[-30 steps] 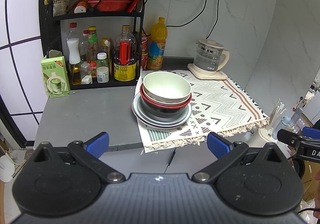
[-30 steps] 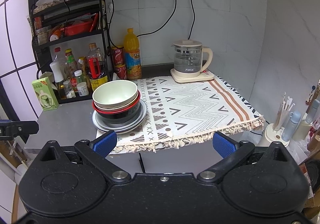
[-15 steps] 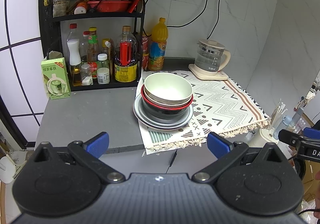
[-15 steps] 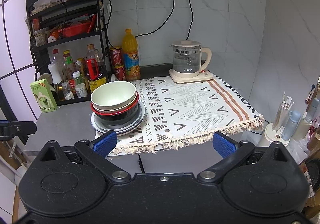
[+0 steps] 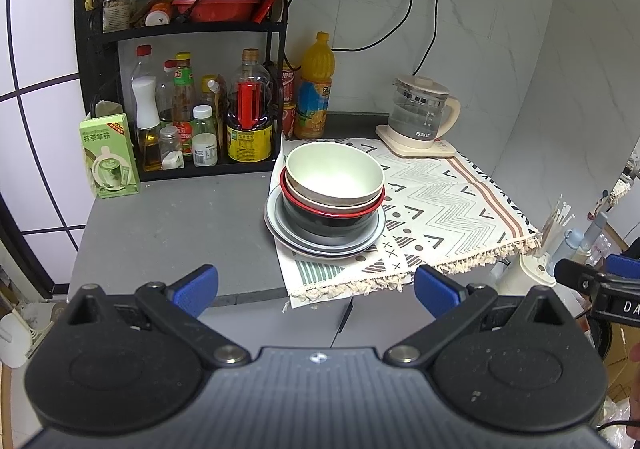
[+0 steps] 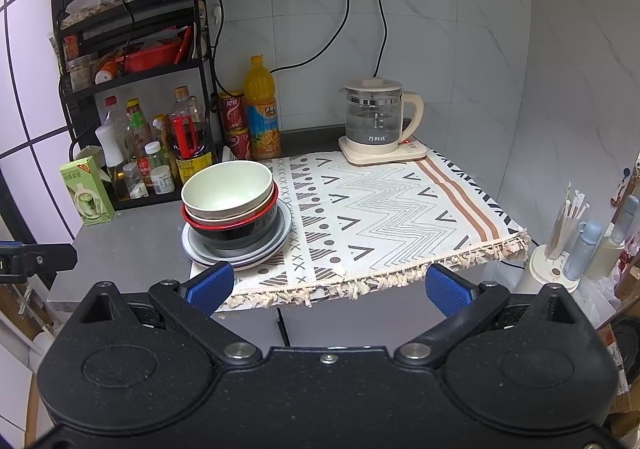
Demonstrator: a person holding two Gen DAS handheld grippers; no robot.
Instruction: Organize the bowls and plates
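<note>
A stack of dishes stands on the counter at the left edge of a patterned cloth. On top is a cream bowl, nested in a tan bowl and a black bowl with a red rim, all on grey plates. My left gripper is open and empty, in front of the counter edge, short of the stack. My right gripper is open and empty too, at the cloth's fringed front edge, right of the stack.
A black rack with sauce bottles stands at the back left, a green carton beside it. An orange juice bottle and a glass kettle stand at the back. A holder of sticks is off the counter's right.
Both views have drifted slightly: the stack now sits a little lower in each frame. The dishes have not moved, and both grippers remain open.
</note>
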